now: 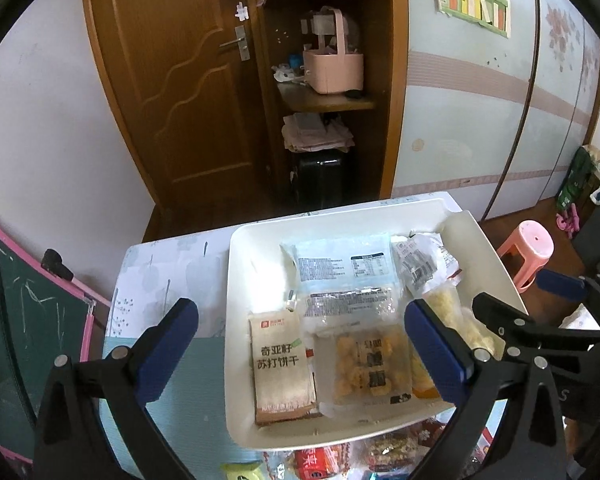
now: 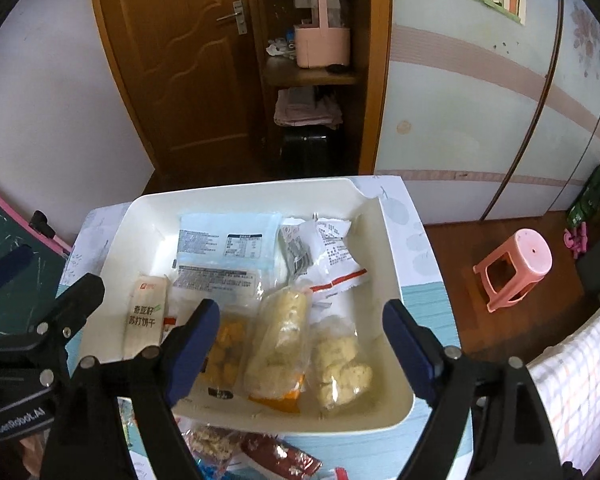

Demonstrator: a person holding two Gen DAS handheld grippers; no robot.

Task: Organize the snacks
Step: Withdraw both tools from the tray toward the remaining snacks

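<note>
The left gripper [image 1: 300, 344] has its blue-padded fingers [image 1: 168, 344] spread wide with nothing pinched; no earlier view shows how they got there. Below the gap between them, inside the white tray [image 1: 236, 264], lie a tan cracker packet [image 1: 280, 368] and, beside it toward the right finger, a clear bag of golden fried bites [image 1: 364, 360]. Beyond the fingertips lies a pale blue packet [image 1: 340, 268], label side up, overlapping a clear printed bag [image 1: 348, 308]. The right gripper [image 2: 300, 344] is likewise spread wide and empty, poised above the tray's near right part. Between its fingers [image 2: 408, 344] lie a long clear bag of pale yellow pieces [image 2: 280, 336] and a clear bag of pale lumps [image 2: 340, 360], side by side; crumpled white wrappers [image 2: 332, 244] sit farther out past the tips. Nearer than both pairs of fingers, outside the tray's near rim, loose red snack packets [image 2: 280, 456] lie on the table [image 1: 172, 264]. Out to the right, on the floor, stands a pink stool [image 2: 516, 268].
</note>
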